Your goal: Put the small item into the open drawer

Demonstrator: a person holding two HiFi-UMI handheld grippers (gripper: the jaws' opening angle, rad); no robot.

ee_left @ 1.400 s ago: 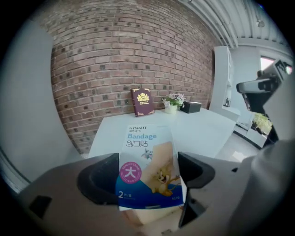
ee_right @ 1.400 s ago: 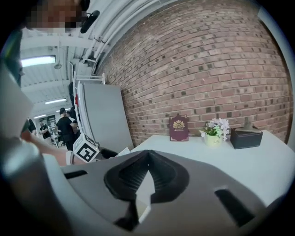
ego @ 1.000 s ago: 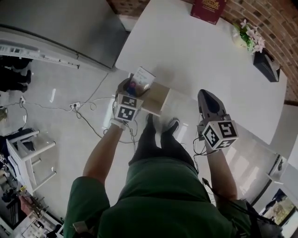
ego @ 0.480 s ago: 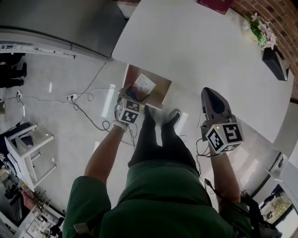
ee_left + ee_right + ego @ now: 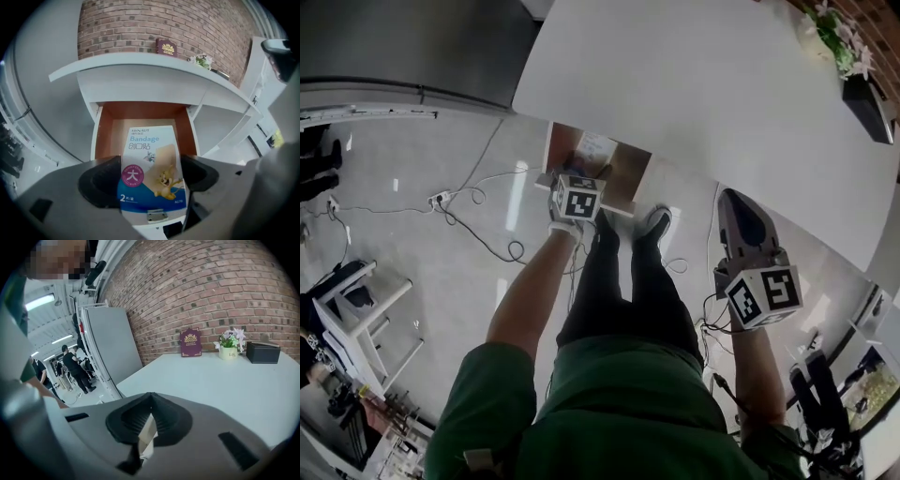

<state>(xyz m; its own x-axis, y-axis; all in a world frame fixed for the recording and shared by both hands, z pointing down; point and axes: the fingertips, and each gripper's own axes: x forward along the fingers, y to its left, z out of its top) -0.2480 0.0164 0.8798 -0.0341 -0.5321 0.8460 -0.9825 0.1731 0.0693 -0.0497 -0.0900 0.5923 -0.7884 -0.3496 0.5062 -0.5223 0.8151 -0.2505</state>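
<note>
Packet [image 5: 152, 168] above one open drawer [image 5: 104, 136]: one gripper loaded, one bare

Nearest us are two grippers, each with one marker cube. The left gripper [image 5: 150, 179] has its jaws parted only as wide as the single bandage packet between them. They clamp its lower part, so the printed face stands up toward the camera. In the head view the left gripper [image 5: 581, 173] reaches out in front of the person's two shoes, and the packet [image 5: 596, 147] sits over the inside of the drawer [image 5: 626, 178]. We cannot tell whether its far edge touches the drawer floor.

The right gripper [image 5: 742, 204] hangs well apart at the person's right side, beside the table [image 5: 694, 84]. In its own view the right gripper [image 5: 149, 420] has both jaws pressed together with nothing between them.

Beyond the packet we count one drawer, brown inside, pulled out from under the white table [image 5: 140, 63].

Farther off, the tabletop [image 5: 225, 376] carries three things by the brick wall [image 5: 211, 282]: one maroon book [image 5: 191, 342] standing upright, one small flower pot [image 5: 228, 347] just beside it, and one black box [image 5: 263, 352] next to the pot.
</note>
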